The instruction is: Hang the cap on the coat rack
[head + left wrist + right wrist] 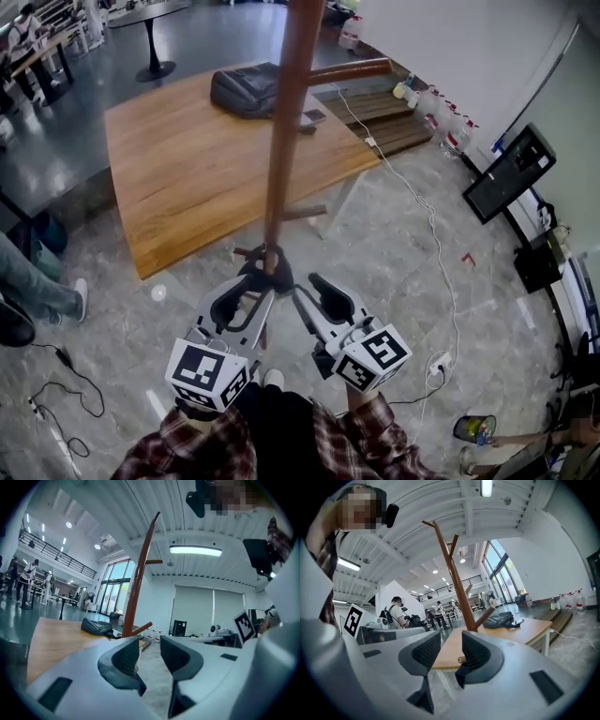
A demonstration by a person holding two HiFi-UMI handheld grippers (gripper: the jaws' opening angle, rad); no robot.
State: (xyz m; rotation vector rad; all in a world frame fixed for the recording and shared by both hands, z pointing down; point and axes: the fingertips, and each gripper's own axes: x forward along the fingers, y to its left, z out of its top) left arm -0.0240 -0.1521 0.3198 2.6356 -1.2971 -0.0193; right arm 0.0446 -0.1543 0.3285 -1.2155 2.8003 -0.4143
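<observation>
Hovering at six o'clock of the tall brown wooden coat rack (pixel 285 122), the left gripper (pixel 246 291) and right gripper (pixel 315 296) gape narrowly, both empty.

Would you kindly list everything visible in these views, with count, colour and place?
coat rack: one, brown wood, standing just ahead of both grippers
table: one, light wood, behind the rack
bag: one, black, on the table's far side
cable: one, white, on the floor at right
screen: one, black, by the right wall
cap: none visible
left gripper: one, grey, jaws apart, empty
right gripper: one, grey, jaws apart, empty
</observation>
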